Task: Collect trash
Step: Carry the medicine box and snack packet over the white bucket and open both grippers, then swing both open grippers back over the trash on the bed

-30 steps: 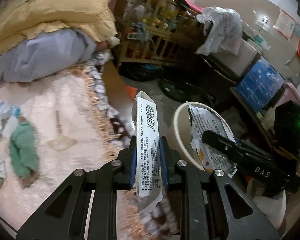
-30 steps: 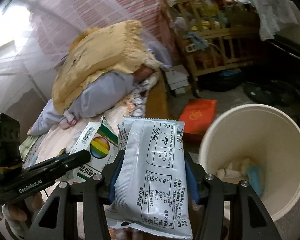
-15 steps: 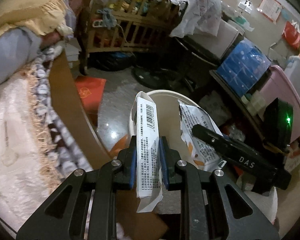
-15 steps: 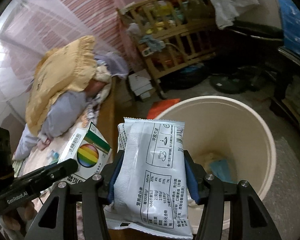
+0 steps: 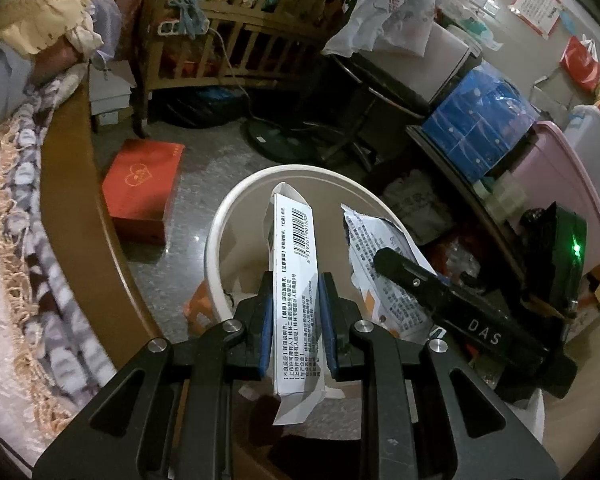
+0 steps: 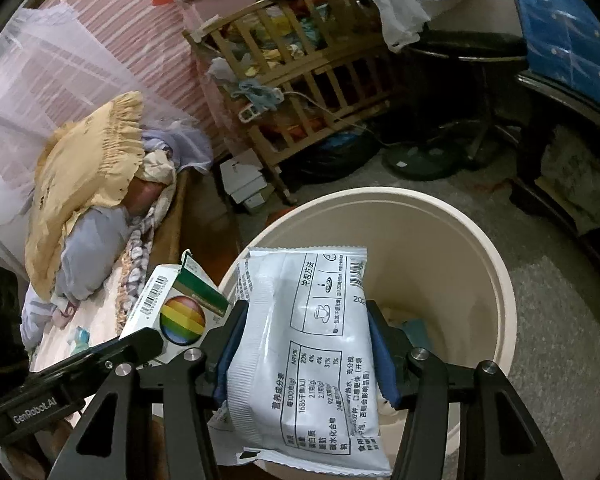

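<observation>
My left gripper [image 5: 294,316] is shut on a white medicine box [image 5: 294,276] with a barcode, held upright over the near rim of a cream waste bin [image 5: 236,208]. My right gripper [image 6: 300,344] is shut on a white printed food wrapper [image 6: 312,348], held over the same bin [image 6: 480,240]. The bin holds some paper and a blue scrap at the bottom. The box with its rainbow ball mark [image 6: 176,308] shows at left in the right wrist view. The wrapper [image 5: 380,264] and right gripper show at right in the left wrist view.
The wooden bed edge [image 5: 72,200] with fringed blankets lies left of the bin. A red box [image 5: 142,188] lies on the floor. A wooden crib [image 5: 236,40], a fan base [image 5: 284,140], blue packs [image 5: 480,120] and a pink tub [image 5: 560,188] crowd the back and right.
Both grippers have swung from over the bed toward the bin, still holding the box and the wrapper. The bin now sits directly under and ahead of them.
</observation>
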Demonstrator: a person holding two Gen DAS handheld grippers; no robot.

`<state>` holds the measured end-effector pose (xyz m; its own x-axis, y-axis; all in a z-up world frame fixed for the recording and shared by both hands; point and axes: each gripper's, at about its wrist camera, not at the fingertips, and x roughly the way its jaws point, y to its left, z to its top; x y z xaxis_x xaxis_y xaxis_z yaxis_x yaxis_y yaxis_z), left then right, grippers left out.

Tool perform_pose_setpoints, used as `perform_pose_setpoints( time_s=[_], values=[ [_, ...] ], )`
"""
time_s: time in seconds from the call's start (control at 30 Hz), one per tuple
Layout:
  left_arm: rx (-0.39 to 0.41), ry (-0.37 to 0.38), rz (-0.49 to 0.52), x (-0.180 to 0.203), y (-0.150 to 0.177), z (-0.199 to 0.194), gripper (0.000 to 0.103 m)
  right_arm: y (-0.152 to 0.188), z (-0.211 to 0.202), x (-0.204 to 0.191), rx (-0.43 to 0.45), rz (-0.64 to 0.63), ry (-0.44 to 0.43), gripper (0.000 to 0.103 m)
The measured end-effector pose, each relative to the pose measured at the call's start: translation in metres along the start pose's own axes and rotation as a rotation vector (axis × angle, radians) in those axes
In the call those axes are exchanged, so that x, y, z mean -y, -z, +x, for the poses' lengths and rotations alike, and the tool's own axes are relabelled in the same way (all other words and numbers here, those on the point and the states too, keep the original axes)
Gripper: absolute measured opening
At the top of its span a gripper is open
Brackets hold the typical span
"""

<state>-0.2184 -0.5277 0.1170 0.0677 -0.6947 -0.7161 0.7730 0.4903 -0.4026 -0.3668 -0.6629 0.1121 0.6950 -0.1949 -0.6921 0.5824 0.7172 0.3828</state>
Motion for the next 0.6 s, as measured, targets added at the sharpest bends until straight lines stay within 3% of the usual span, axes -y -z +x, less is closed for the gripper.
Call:
perform_pose_setpoints(
  time_s=[0.2,0.37,0.5,0.6],
  values=[
    [0.006,0.029,-0.018,-0.006,-0.001,0.006,0.02,-0.001,0.001,0.001,0.009,0.005,0.015,0.055],
    [0.007,0.033,-0.037,-0.017,0.001,0.0,0.042,-0.003,0.002,0.002,0.025,0.028,0.027,0.066],
    [0.016,0.015,-0.06,-0.027,0.004,-0.013,0.042,-0.001,0.003,-0.001,0.02,0.022,0.021,0.066],
    [0.026,-0.038,-0.065,-0.037,0.01,-0.028,0.042,0.003,0.006,-0.016,-0.004,-0.017,0.004,0.066]
  ],
)
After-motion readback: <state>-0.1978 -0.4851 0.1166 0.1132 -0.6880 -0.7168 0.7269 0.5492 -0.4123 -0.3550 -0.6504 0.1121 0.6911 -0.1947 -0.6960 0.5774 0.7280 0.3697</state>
